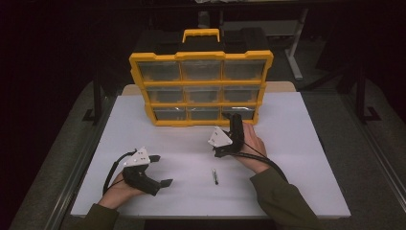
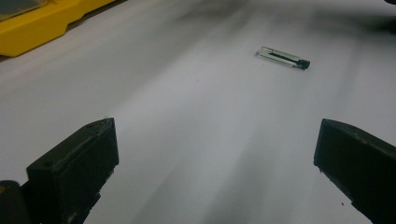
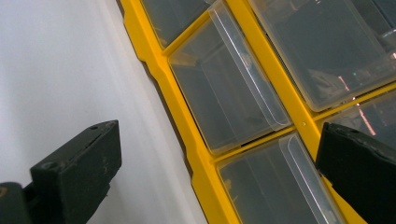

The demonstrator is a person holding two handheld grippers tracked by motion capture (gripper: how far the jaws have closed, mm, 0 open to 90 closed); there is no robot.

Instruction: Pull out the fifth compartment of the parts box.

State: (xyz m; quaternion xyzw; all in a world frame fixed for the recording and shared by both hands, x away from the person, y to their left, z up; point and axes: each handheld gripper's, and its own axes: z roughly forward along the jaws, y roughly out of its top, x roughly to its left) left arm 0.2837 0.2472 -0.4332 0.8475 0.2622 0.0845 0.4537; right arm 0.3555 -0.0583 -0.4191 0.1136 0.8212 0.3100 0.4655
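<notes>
The right gripper point(image 1: 234, 125), right of centre in the high view, is raised to the bottom row of the yellow drawer cabinet point(image 1: 201, 87), apparently so its fingers can take one of the lower-right drawers. In the right gripper view those fingers point(image 3: 77, 172) stand wide apart with nothing between them, the clear drawer point(image 3: 229, 88) lying slantwise ahead across the middle of the frame. The drawers are thin see-through plastic with a raised lip for a pull, set in a glossy yellow frame with a black back and a yellow carry handle; they seem empty, though glare makes that hard to judge. The left gripper point(image 1: 155, 170) rests low on the white desk point(image 1: 306, 158) at the lower left of the high view, also spread wide and holding nothing, its matte black blocky fingers point(image 2: 74, 172) aimed toward a small slim metal piece point(image 2: 283, 58) with a dark end, lying flat at lower centre, well short of the cabinet and apart from both grippers.
</notes>
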